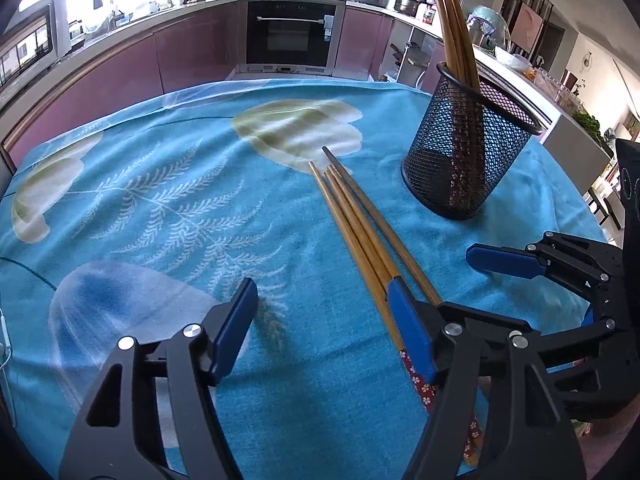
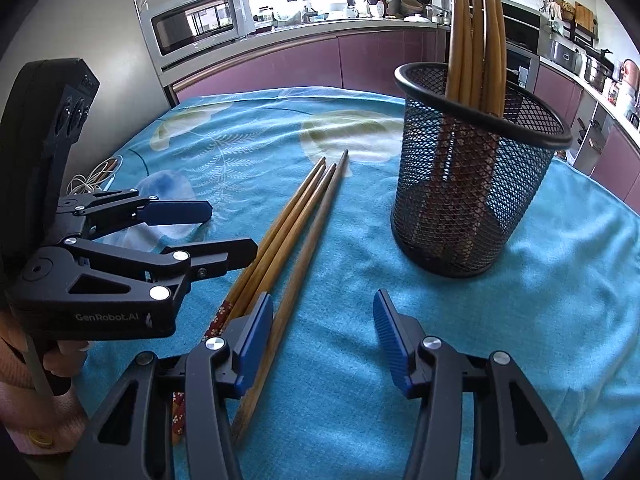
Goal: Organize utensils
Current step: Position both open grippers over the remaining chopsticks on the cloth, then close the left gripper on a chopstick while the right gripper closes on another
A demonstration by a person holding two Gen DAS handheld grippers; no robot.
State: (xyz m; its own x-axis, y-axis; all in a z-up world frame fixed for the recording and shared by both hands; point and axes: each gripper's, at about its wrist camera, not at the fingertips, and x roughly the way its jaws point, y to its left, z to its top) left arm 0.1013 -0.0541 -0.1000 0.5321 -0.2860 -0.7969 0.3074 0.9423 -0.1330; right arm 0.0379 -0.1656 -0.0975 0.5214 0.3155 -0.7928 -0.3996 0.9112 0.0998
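On the left, the left gripper (image 2: 224,232) hangs low over the desk covered with a turquoise leaf-print cloth (image 1: 168,208), its blue-padded jaws standing wide apart and clamped on nothing; one of its pads (image 1: 408,332) lies just beside the patterned handle ends of the loose sticks, though whether it touches them cannot be told. In the middle lies what is left to do: a small bundle of brown wooden chopsticks (image 2: 288,232), four by my count, lying side by side on the cloth with tips pointing away towards the kitchen. The right gripper (image 2: 320,344) hovers over the near end of that bundle, its jaws also apart and empty, the left pad close to the outermost stick. On the right stands the black wire-mesh cylindrical holder (image 2: 476,184), upright on the cloth and near the loose bundle but not touching it, with several matching chopsticks (image 2: 476,40) already standing in it, tips up. I judge the sorting roughly half done: one batch is stowed, the lying bundle has yet to be gripped, lifted and dropped in.
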